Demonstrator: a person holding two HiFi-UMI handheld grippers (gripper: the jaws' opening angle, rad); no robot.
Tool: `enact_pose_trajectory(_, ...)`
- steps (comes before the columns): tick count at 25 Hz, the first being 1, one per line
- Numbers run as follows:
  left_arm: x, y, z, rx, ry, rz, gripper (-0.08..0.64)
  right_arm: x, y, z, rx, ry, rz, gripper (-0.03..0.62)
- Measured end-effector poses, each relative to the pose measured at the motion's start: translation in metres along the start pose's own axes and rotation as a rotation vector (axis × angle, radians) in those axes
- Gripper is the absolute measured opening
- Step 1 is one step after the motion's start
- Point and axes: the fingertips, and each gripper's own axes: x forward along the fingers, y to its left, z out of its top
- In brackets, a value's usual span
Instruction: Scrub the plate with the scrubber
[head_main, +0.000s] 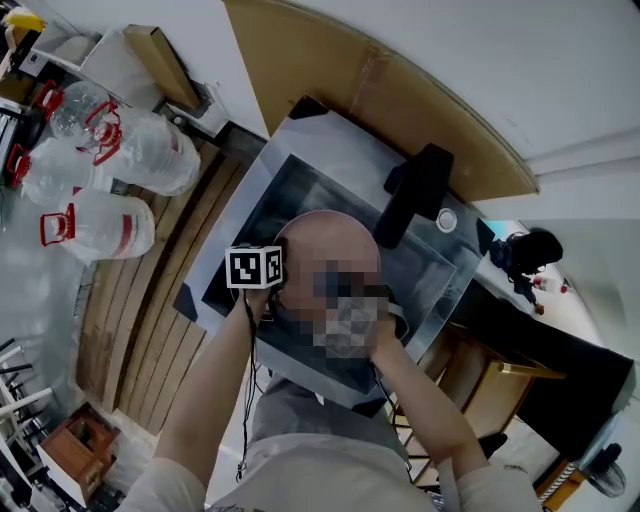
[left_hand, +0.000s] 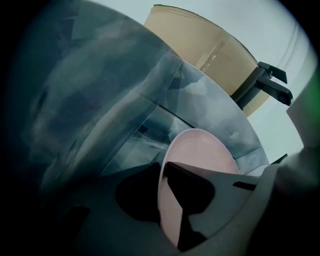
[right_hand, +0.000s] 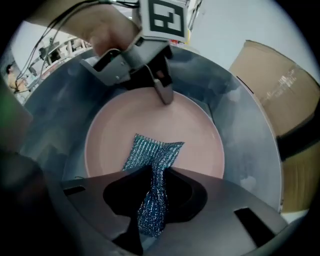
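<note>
Right gripper view: the right gripper (right_hand: 151, 207) is pinching the scrubber (right_hand: 152, 150) on the plate (right_hand: 195, 135) (pink), while the left gripper (right_hand: 164, 95) is clamping its rim.

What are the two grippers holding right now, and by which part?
The left gripper clamps the pink plate by its rim. The right gripper pinches the scrubber by its bunched end.

pink plate (right_hand: 195, 135), glittery teal scrubber (right_hand: 152, 165), grey sink (right_hand: 250, 150).
</note>
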Motion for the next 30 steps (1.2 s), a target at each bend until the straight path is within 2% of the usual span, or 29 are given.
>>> enact_pose_trajectory(4, 0.001, -0.001, 0.001, -0.002, -0.010, 0.001, 0.064, 0.004, 0.033, 0.046, -0.128, -0.110, -0.008, 0.103)
enact_pose_trajectory(8, 0.001, -0.001, 0.001, 0.007, -0.016, -0.008, 0.064, 0.013, 0.030, 0.076, -0.152, -0.183, -0.012, 0.103)
enact_pose_trajectory(10, 0.003, -0.003, 0.001, 0.013, -0.017, -0.023, 0.064, 0.017, 0.016, 0.082, -0.179, -0.177, -0.019, 0.104)
enact_pose_trajectory(14, 0.001, -0.001, 0.001, 0.016, -0.016, -0.015, 0.063, 0.027, -0.031, 0.081, -0.243, -0.112, -0.103, 0.104)
enact_pose_trajectory(19, -0.001, 0.000, 0.001, 0.016, -0.017, -0.001, 0.063, 0.033, -0.096, 0.063, -0.134, -0.069, -0.192, 0.103)
enact_pose_trajectory(22, -0.001, 0.000, 0.000, 0.021, -0.015, -0.001, 0.063, 0.031, -0.113, 0.036, -0.061, -0.010, -0.214, 0.104)
enact_pose_trajectory(26, -0.001, 0.001, 0.000, 0.023, -0.018, 0.013, 0.063, 0.022, -0.108, -0.007, 0.012, 0.073, -0.192, 0.103)
enact_pose_trajectory(30, 0.000, 0.000, -0.001, 0.044, -0.026, 0.028, 0.064, 0.010, -0.079, -0.027, 0.057, 0.082, -0.145, 0.104)
